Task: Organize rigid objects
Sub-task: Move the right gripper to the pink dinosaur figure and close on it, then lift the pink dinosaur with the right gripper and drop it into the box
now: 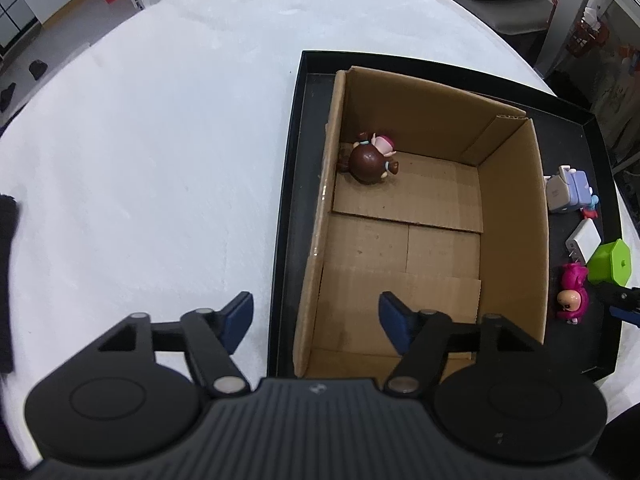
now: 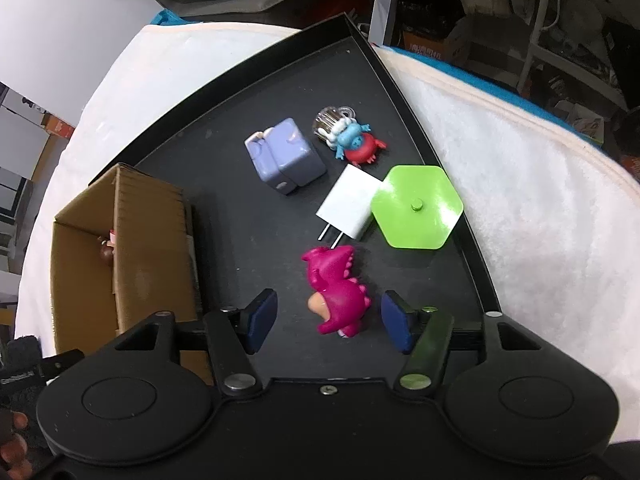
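Note:
An open cardboard box (image 1: 512, 208) stands in a black tray (image 1: 288, 184). A brown-haired doll figurine (image 1: 370, 158) lies in the box's far left corner. My left gripper (image 1: 316, 320) is open and empty over the box's near left wall. My right gripper (image 2: 328, 322) is open, its pads on either side of a magenta dinosaur figurine (image 2: 338, 292) lying on the tray (image 2: 240, 240), not touching it. Beyond it lie a white charger (image 2: 350, 208), a green hexagonal piece (image 2: 416, 206), a lavender block (image 2: 286, 156) and a blue-and-red figurine (image 2: 354, 140).
The tray sits on a white fluffy cloth (image 1: 140, 160). The same loose items show at the tray's right side in the left wrist view: dinosaur (image 1: 572, 294), green piece (image 1: 610, 262), charger (image 1: 584, 242), lavender block (image 1: 568, 192). The box (image 2: 120, 248) stands left of my right gripper.

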`<state>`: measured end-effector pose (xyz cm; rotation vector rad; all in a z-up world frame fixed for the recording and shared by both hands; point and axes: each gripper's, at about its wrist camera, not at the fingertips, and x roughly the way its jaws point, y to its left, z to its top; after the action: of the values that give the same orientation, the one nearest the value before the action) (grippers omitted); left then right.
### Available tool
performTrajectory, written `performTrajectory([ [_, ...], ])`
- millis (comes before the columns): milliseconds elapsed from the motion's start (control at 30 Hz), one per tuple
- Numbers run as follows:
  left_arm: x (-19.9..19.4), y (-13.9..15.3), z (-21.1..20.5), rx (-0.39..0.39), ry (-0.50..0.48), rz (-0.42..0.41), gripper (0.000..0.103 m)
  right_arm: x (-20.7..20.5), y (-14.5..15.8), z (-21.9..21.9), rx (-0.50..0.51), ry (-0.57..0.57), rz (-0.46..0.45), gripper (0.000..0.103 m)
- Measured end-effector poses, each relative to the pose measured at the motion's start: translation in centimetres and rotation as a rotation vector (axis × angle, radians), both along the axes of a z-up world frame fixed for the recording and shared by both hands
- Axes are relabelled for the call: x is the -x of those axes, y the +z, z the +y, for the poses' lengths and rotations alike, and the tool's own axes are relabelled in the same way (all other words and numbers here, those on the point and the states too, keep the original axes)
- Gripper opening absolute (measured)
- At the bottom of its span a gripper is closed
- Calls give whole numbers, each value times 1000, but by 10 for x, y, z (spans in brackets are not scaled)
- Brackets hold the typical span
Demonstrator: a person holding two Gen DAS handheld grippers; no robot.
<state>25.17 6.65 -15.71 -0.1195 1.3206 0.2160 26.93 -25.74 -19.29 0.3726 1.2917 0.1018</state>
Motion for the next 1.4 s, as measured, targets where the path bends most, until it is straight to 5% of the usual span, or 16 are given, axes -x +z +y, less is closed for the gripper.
performTrajectory([
  [267, -6, 2, -15, -30, -5, 22, 85, -4, -17, -3, -2, 11, -24, 64],
  [733, -19, -3, -30, -101, 0, 49, 86, -9, -34, 22, 128, 136, -70, 68],
  [833, -20, -3, -31, -112, 5, 54, 86, -8, -39, 29, 154, 182, -72, 61],
  [900, -20, -2, -31, -117, 20, 54, 86, -8, -41, 29, 143, 195, -62, 44],
  [1400, -24, 6, -37, -115, 64, 53, 86, 4, -27, 15, 80, 217, -152, 43],
])
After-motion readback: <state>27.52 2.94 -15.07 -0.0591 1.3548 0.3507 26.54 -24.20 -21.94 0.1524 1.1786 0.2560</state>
